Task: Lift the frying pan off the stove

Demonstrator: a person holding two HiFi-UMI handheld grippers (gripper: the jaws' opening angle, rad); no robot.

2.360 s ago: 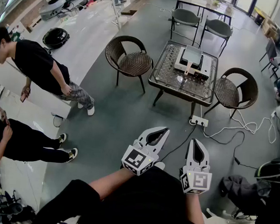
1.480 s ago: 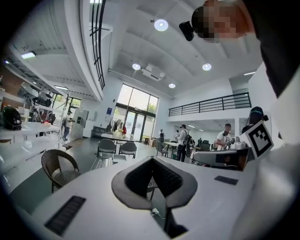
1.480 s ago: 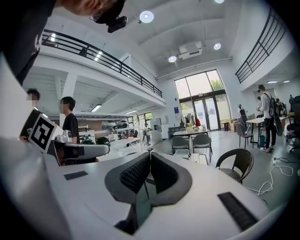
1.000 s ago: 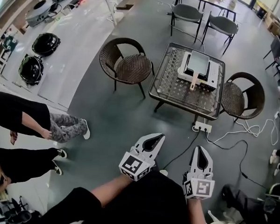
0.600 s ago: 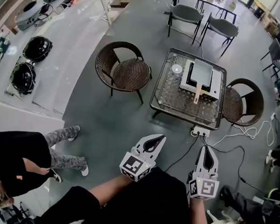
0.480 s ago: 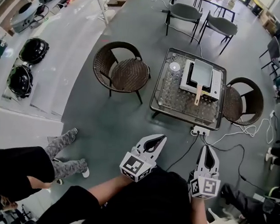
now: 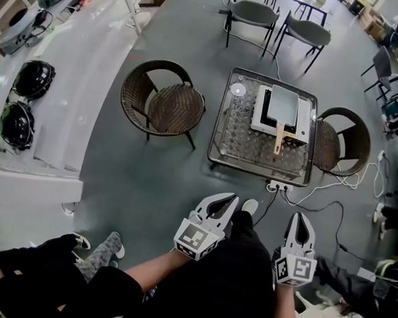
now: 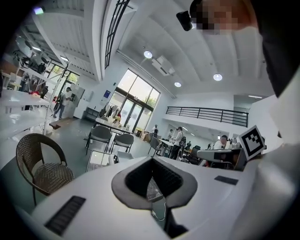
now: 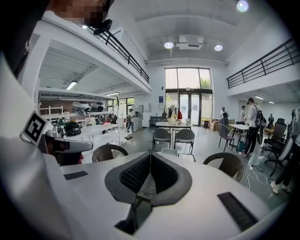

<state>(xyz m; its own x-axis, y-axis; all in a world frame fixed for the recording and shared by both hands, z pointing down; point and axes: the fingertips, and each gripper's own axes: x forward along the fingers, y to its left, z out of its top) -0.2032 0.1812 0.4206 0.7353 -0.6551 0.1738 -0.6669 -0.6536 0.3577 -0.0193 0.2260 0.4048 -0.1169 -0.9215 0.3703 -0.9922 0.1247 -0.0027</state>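
Observation:
A square grey frying pan (image 7: 284, 104) with a wooden handle (image 7: 278, 138) sits on a white stove (image 7: 261, 113) on the glass table (image 7: 240, 140). The handle points toward me. My left gripper (image 7: 227, 200) and right gripper (image 7: 300, 219) are held low and close to my body, well short of the table and above the floor. Both are shut with nothing between the jaws. In the left gripper view the gripper (image 8: 151, 160) faces the table (image 8: 97, 160). In the right gripper view the gripper (image 9: 150, 153) points at the stove (image 9: 169, 152), which is far off.
Wicker chairs stand left (image 7: 163, 106) and right (image 7: 343, 137) of the table, and two grey chairs (image 7: 305, 31) stand beyond it. A power strip (image 7: 279, 187) with trailing cables lies on the floor by the table's near edge. A person's legs (image 7: 94, 256) show at the lower left.
The table with the pan has come nearer and more centred in the head view. The people on the left have slid out toward the bottom left. Both grippers stay shut and low.

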